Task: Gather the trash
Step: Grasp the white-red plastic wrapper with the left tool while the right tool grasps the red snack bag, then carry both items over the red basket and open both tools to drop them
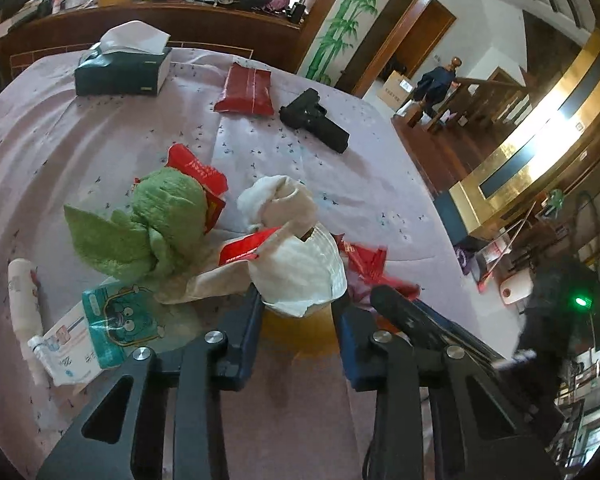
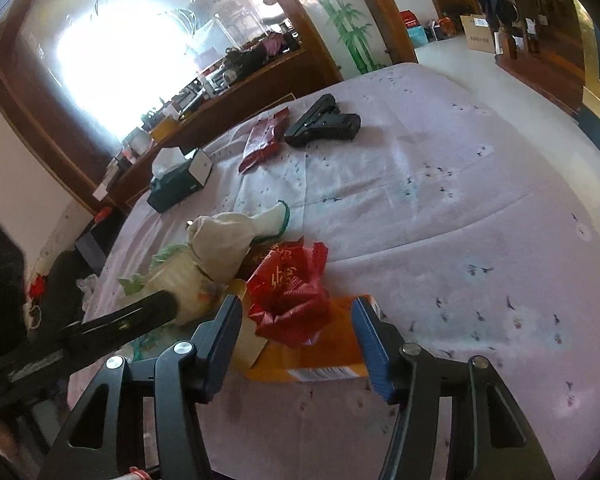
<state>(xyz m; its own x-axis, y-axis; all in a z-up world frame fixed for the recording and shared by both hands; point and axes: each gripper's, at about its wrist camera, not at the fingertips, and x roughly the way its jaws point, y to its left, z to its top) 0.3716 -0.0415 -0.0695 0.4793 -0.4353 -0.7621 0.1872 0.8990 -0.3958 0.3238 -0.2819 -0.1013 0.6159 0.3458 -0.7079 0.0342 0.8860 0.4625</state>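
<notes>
Worktop (image 2: 460, 220) under lilac cloth, litter heaped at near edge. Left hand-held gripper (image 1: 298, 304) spread wide around white paper wad (image 1: 300, 268), not yet pinching. Right hand-held gripper (image 2: 296, 320) equally wide, astride red wrapper (image 2: 288, 292) on orange packet (image 2: 320, 360). Best: lower, centre, close gently, lift wrapper alone.

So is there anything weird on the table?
Yes. A black pistol-shaped object, maybe a toy, lies on its side on the pink tablecloth beside a red packet, far from the heap of wrappers. A torn white paper cup sits crumpled between the left gripper fingers.
</notes>
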